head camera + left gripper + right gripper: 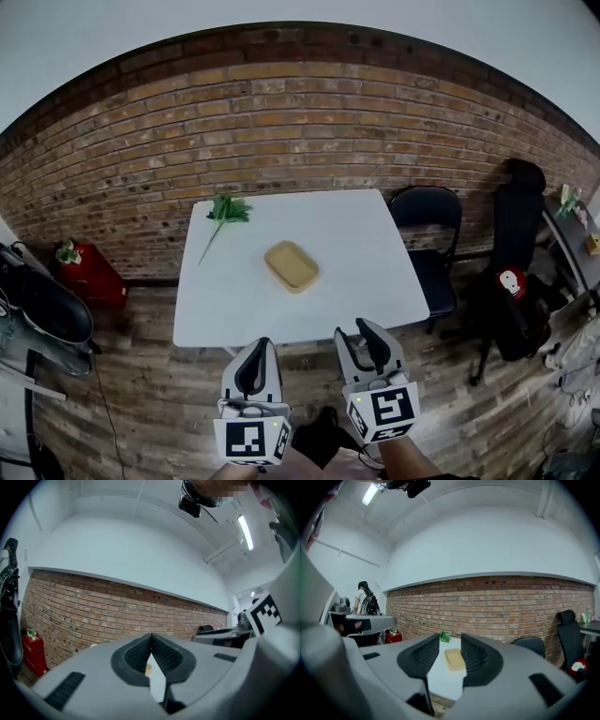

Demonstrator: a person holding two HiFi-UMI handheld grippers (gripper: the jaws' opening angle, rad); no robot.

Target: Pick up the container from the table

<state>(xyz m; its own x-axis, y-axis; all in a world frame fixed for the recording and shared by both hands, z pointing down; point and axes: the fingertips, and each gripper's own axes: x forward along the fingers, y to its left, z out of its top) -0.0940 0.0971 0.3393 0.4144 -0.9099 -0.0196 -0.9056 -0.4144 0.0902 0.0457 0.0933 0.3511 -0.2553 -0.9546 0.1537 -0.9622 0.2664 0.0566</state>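
Left claw (262, 345) closed, right claw (356, 331) parted

Matt plastic container (292, 265), smooth white table (366, 272), rough brick wall (281, 122).

Bare table (361, 281) surrounds the container (292, 265); green sprig (227, 208) lies well apart.

Sprig (225, 211): green, leafy, at far left corner of table (356, 281)
Chair (427, 220): 1, black, just beside table's right edge
Brick wall (281, 122): behind far edge
Red box (92, 277): on floor, well left of table
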